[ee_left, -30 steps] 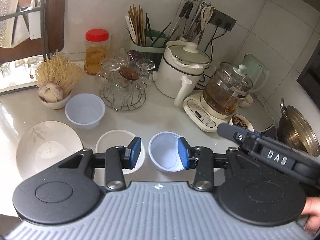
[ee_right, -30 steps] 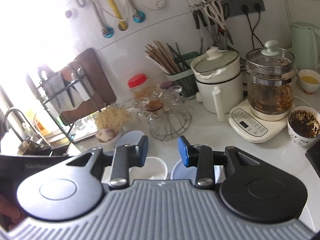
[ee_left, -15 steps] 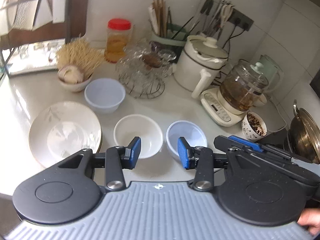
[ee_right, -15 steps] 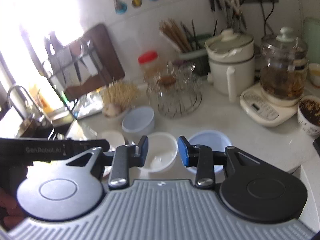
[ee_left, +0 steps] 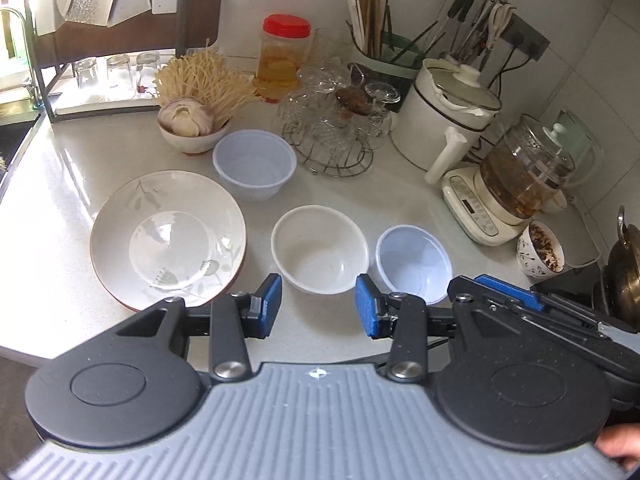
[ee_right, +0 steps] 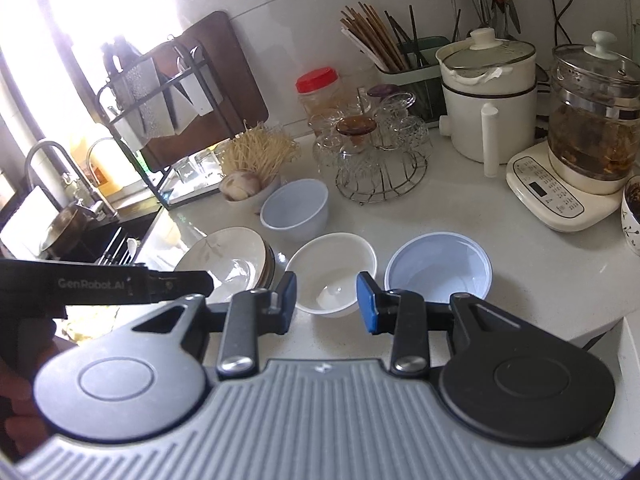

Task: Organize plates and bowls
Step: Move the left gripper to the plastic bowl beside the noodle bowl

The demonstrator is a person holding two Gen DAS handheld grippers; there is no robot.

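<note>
Both grippers, left (ee_left: 318, 306) reading "GenRobot.AI" and right (ee_right: 326, 302), have sunk toward the white bowl (ee_left: 319, 249), part-open, empty.

my left gripper (ee_left: 319, 306) tilts steeply down, its blue pads parted with a clear gap and nothing between them. my right gripper (ee_right: 326, 302) also angles downward, jaws apart and empty, the gap a little narrower. in the left wrist view the right gripper's body reaches in from the right, with fingertips (ee_left: 616, 446) at the bottom corner. in the right wrist view my left hand (ee_right: 20, 408) grips its handle at the left edge.
</note>
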